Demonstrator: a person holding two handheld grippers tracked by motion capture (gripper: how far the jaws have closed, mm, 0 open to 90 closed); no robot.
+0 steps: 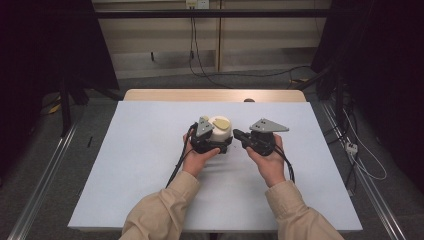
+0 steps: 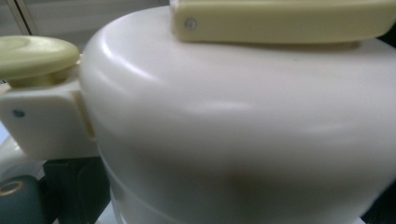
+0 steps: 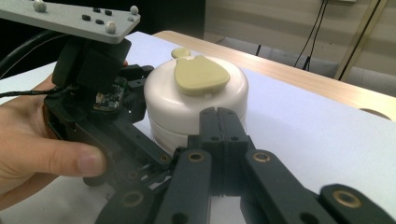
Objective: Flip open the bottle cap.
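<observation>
Right up against my left gripper sits the round white container, mid-table and so close I cannot tell how those jaws stand. My right gripper has its jaws pressed together, tips just beside the container's wall. Push from here and the smooth, rounded body could skid across the pale table, or the yellow lid flap and small yellow button could get knocked open.

Round cream-white lidded container, upright at table centre; pale-yellow flap on lid, 1 small yellow knob at side.
</observation>
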